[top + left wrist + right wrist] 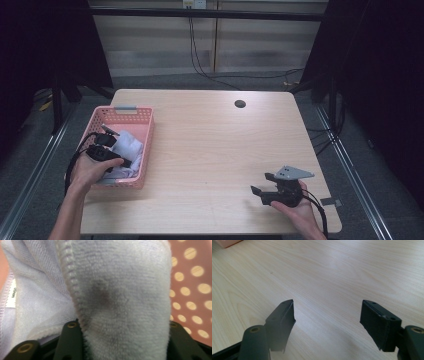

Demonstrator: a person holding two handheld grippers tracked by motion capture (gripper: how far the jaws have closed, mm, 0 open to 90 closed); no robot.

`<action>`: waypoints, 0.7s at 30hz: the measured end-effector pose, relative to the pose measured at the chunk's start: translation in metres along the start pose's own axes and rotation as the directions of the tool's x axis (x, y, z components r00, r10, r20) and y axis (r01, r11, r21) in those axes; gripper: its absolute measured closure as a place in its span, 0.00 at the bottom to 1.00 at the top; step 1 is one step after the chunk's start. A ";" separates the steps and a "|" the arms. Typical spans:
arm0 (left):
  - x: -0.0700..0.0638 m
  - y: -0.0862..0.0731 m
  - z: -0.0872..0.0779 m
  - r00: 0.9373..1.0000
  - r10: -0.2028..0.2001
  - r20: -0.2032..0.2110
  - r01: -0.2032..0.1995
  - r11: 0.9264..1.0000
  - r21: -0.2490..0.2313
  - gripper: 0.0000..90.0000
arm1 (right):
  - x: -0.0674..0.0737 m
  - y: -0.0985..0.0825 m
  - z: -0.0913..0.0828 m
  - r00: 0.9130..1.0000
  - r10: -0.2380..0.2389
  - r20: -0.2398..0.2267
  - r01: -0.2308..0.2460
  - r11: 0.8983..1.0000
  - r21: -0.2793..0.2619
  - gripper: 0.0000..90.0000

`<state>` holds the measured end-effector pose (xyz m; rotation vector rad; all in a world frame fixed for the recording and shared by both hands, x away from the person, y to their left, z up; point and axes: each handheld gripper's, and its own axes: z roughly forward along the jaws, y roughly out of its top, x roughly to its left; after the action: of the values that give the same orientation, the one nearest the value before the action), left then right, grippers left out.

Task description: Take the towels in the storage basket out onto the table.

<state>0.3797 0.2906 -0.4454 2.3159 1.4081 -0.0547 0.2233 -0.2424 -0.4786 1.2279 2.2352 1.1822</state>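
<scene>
A pale lavender towel (pixel 128 144) lies bunched in a pink perforated basket (pixel 125 111) at the table's left. My left gripper (pixel 114 150) reaches down into the basket. In the left gripper view a thick fold of the towel (pixel 120 290) fills the gap between the black jaws, touching both, so the left gripper (pixel 125 340) is shut on it. A white label (pixel 12 293) shows on the cloth at the left. My right gripper (pixel 260 182) rests low over the table's front right, held in a hand. Its jaws (pixel 327 315) stand wide open with bare wood between them.
The wooden table (pixel 210 140) has a round cable hole (pixel 240 104) near its far edge. The basket's dotted pink wall (pixel 192 277) stands just right of the towel. A corner of the basket (pixel 229 242) shows far off. Cables hang behind the table.
</scene>
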 end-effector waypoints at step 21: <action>0.006 -0.015 -0.053 1.000 -0.006 0.021 0.012 0.963 -0.270 0.76 | -0.001 -0.001 -0.002 1.000 0.016 0.005 -0.016 1.000 -0.002 0.29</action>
<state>0.3601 0.3217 -0.4042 2.0789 1.3258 0.1049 0.2222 -0.2446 -0.4787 1.2482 2.2242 1.1859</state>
